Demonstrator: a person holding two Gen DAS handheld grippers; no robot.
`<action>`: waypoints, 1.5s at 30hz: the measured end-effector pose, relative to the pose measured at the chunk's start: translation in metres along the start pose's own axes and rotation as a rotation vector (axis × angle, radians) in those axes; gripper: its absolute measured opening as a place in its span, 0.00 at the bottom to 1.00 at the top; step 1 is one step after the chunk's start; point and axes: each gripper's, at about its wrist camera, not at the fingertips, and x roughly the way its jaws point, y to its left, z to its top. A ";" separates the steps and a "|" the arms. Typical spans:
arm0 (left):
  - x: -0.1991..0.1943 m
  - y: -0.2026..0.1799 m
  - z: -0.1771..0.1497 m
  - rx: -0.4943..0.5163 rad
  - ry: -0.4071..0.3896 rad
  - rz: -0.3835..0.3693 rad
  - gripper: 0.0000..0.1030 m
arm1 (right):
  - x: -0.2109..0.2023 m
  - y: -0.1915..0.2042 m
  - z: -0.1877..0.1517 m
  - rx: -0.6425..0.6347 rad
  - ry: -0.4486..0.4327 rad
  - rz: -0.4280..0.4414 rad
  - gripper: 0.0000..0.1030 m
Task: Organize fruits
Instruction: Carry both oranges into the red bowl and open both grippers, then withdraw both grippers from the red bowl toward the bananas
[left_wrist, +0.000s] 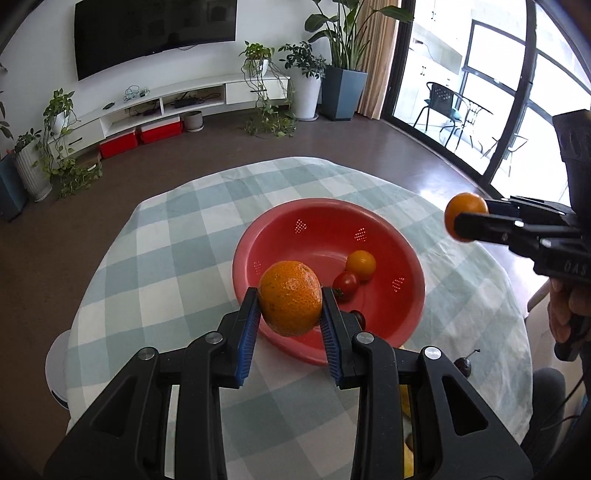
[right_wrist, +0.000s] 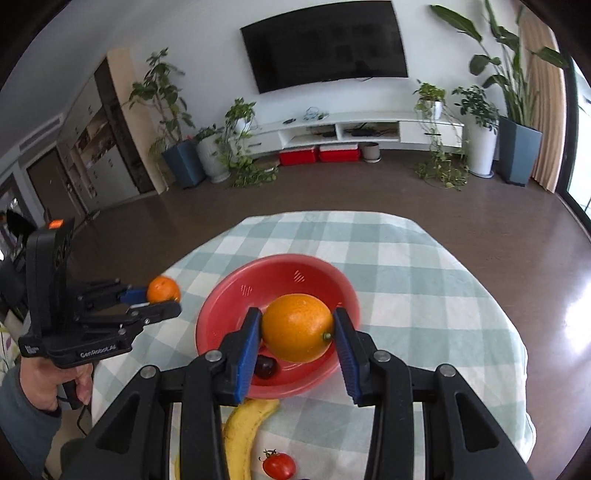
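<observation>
My left gripper (left_wrist: 290, 308) pinches a mandarin (left_wrist: 290, 297), my right gripper (right_wrist: 297, 330) an orange (right_wrist: 297, 327), both above the red colander (left_wrist: 384, 317); releasing together, they could collide and bounce out.

Tomato (left_wrist: 345, 283) in bowl (left_wrist: 413, 314)

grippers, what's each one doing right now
Left gripper: shut on a mandarin.
Right gripper: shut on an orange.
</observation>
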 end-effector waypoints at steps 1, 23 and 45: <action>0.010 -0.002 0.000 0.006 0.014 -0.001 0.29 | 0.010 0.007 -0.002 -0.032 0.022 -0.010 0.41; 0.092 -0.020 -0.014 0.054 0.102 0.030 0.40 | 0.076 0.024 -0.041 -0.160 0.181 -0.106 0.41; -0.024 -0.052 -0.082 -0.023 -0.045 0.004 0.89 | -0.062 -0.015 -0.100 0.153 -0.073 -0.006 0.78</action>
